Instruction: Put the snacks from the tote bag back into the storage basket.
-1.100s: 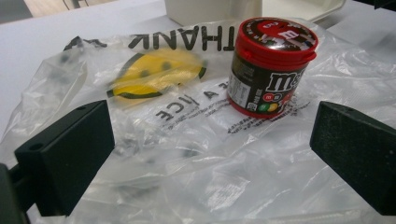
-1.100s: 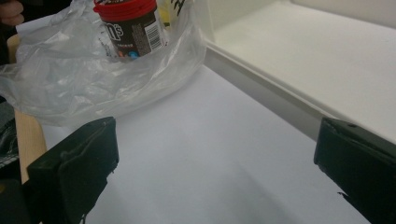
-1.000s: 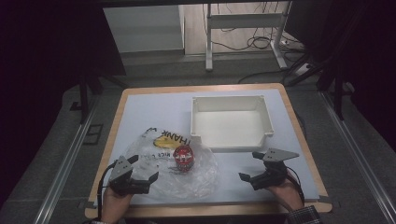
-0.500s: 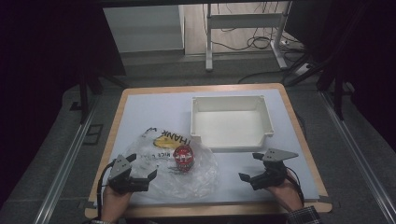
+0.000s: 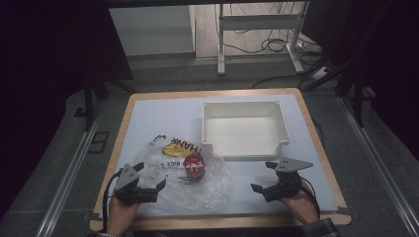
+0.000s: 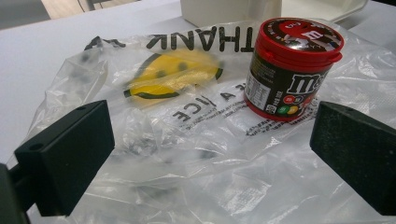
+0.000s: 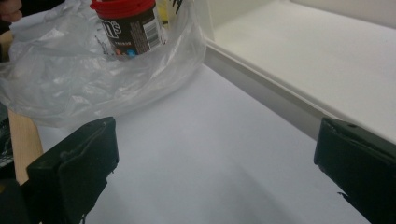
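A crumpled clear plastic bag [image 5: 215, 186] with a yellow smiley and black lettering lies on the white mat at the front left. On it stands a dark candy tub [image 5: 194, 167] with a red lid; I cannot tell whether it is inside the bag. My left gripper [image 5: 150, 175] is open at the bag's near left edge. In the left gripper view its jaws stand wide over the bag [image 6: 140, 140], with the tub [image 6: 289, 70] ahead on the right. My right gripper [image 5: 262, 176] is open over bare mat, right of the bag [image 7: 93, 79] and tub [image 7: 130, 25].
A white rectangular bin [image 5: 244, 154] with nothing in it sits at the back right of the mat; its front wall [image 7: 261, 88] runs just ahead of the right gripper. The wooden table edge [image 5: 222, 223] lies close behind both hands. The floor around is dark.
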Demonstrator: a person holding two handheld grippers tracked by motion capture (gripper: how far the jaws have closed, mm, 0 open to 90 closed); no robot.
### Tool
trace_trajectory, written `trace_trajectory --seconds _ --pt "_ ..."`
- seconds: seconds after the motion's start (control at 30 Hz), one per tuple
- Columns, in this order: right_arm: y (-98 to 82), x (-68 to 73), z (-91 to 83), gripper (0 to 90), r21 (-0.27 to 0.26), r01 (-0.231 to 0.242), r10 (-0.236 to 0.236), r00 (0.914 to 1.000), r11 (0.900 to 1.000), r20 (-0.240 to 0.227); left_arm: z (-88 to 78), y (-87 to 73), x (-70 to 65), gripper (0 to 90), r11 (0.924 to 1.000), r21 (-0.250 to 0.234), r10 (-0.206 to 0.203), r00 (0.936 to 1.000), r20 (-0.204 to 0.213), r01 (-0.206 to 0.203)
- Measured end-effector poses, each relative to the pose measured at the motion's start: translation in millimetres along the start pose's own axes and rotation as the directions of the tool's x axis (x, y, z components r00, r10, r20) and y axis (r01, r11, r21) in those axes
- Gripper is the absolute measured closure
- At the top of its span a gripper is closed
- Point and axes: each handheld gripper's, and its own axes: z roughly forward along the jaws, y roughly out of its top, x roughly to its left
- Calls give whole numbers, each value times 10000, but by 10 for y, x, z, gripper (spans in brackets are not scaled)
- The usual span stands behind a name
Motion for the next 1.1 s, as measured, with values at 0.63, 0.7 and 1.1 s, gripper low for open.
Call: trace_trajectory --seconds 0.63,0.7,1.1 --pt "76 71 74 3 -392 141 -159 9987 9991 -475 16 4 -27 0 9997 43 253 9997 55 -254" --pt "102 72 76 3 -511 27 -59 9980 9987 -626 19 3 -29 0 9996 70 279 9996 33 -279" --pt "158 65 117 6 -448 24 -61 9967 9990 -810 23 1 -35 0 9993 89 367 9993 -38 -367"
